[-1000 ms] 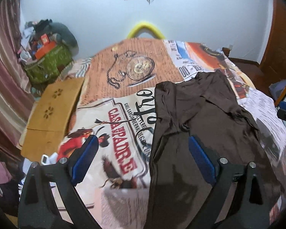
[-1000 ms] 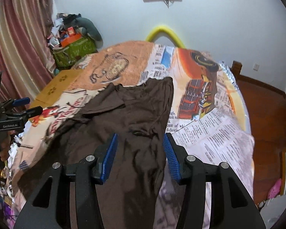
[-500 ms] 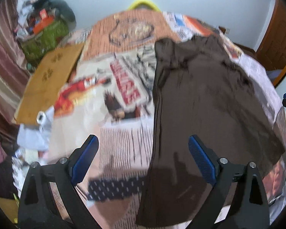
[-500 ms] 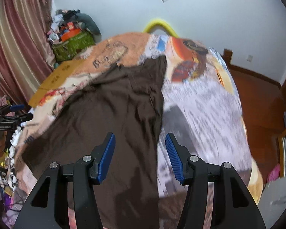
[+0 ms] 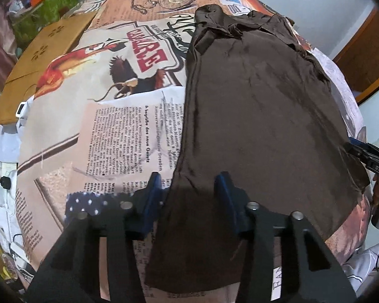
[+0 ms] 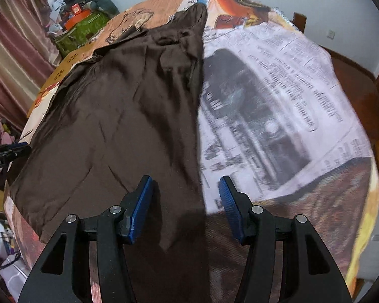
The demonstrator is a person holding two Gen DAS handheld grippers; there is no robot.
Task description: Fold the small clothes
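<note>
while both tongs straddle the near hem: brown garment, long axis running away

as laid out on the bed, item one is the brown garment (image 5: 260, 116), a thin dark satin-like piece spread flat on the newspaper-print bedspread (image 5: 118, 131), its collar end bunched at the far side and its hem nearest the tongs. long axis: from the tongs straight away toward the far end of the bed. a tan cardboard sheet (image 5: 40, 60) lies at the bed's left edge, well apart from the cloth.

left gripper (image 5: 189, 184): pointed steeply down over the garment's left near portion. the left side edge of the cloth runs between its blue pads (image 5: 152, 192), one pad over bedspread, the other over fabric. jaws closing, at a middling gap; pads not yet seen pressing the cloth.

right gripper (image 6: 185, 189): likewise pointed down, over the garment's (image 6: 118, 116) right near portion. the right side edge and a pointed hem corner sit between its pads, left pad over cloth, right pad over printed bedspread (image 6: 278, 106). jaws at a middling, steady gap, nothing gripped. this view is partly motion-blurred.

judgement: each gripper is nearest its own hem corner, so a fold along the long axis, hem carried toward the collar, looks the likely step. the fabric appears slippery and may slide from a shallow pinch.
</note>
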